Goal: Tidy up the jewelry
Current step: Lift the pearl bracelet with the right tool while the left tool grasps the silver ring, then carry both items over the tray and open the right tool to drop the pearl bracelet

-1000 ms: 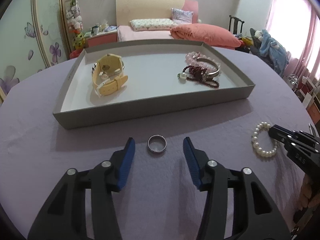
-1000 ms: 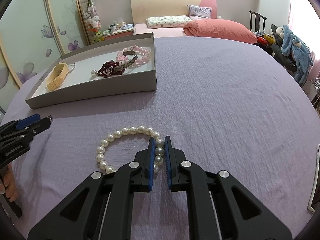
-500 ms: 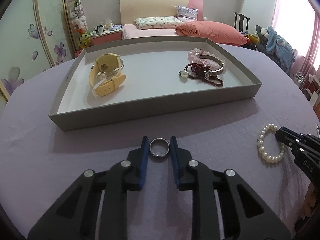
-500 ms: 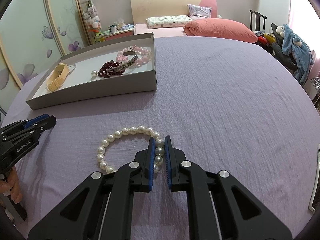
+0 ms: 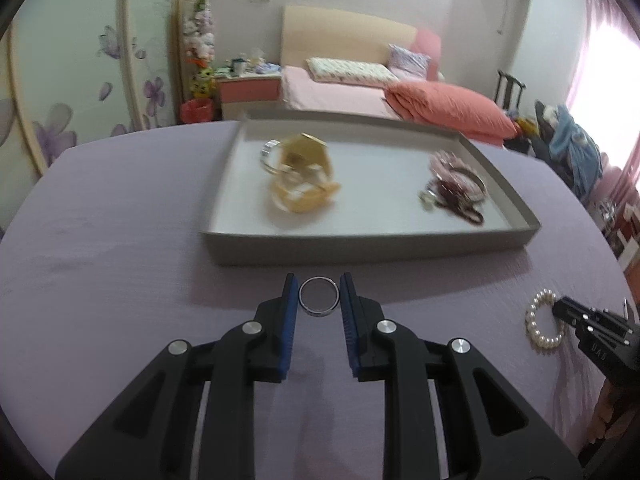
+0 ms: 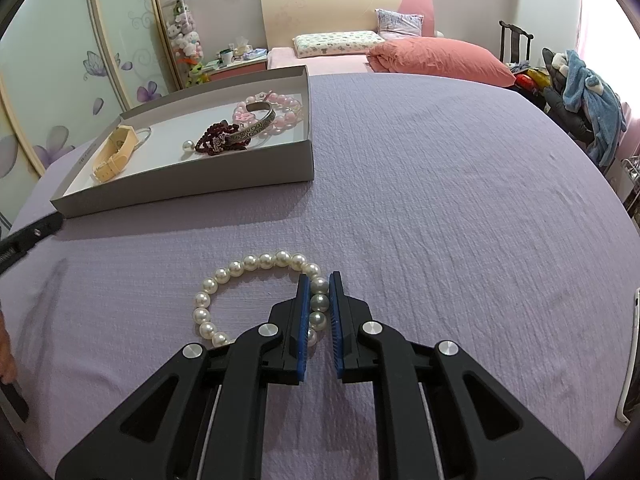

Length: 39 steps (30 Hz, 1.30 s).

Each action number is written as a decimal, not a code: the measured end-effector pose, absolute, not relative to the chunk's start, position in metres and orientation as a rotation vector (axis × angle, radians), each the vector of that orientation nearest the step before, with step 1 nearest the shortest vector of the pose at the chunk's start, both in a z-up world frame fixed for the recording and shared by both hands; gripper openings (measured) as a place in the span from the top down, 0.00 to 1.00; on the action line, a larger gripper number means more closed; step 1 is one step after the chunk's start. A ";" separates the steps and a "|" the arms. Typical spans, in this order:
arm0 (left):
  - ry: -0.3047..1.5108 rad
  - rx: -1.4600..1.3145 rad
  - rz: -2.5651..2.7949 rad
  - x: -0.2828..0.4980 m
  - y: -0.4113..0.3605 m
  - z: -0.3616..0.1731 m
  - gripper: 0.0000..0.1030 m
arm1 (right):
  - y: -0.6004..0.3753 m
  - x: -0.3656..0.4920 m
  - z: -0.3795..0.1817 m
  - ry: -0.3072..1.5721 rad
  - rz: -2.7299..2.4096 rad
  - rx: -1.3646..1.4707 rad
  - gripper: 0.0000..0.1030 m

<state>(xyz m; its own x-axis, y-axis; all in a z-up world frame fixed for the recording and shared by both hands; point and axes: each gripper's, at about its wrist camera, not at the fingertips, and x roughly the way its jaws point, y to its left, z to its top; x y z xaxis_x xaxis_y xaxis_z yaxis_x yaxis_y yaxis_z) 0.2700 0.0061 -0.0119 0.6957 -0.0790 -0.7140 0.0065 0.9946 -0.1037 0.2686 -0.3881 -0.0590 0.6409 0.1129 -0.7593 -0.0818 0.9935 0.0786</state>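
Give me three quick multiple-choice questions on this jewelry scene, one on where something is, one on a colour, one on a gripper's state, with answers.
1. Where does the pearl bracelet lie?
A in the tray
B on the purple cloth
C on the bed

2. What colour is the watch strap in the tray?
A cream
B black
C green

3. What is the left gripper doing?
A standing wide open
B clamping a silver ring
C holding a watch

Answers: B, it rests on the cloth, outside the tray; A, the strap is pale cream; B, the jaws press both sides of the ring.

Left tool clamps ring — tray beyond.
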 end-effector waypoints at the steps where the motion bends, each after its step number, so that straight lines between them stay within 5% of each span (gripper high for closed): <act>1: 0.793 -0.103 -0.039 0.267 0.011 -0.010 0.79 | -0.388 0.268 -0.059 0.868 0.111 0.037 0.89; 21: 0.749 -0.113 -0.021 0.244 0.028 0.003 0.79 | -0.373 0.244 -0.003 0.582 0.278 0.087 0.90; 39: 0.754 -0.105 -0.037 0.240 0.025 0.002 0.79 | -0.367 0.240 0.005 0.549 0.301 0.090 0.90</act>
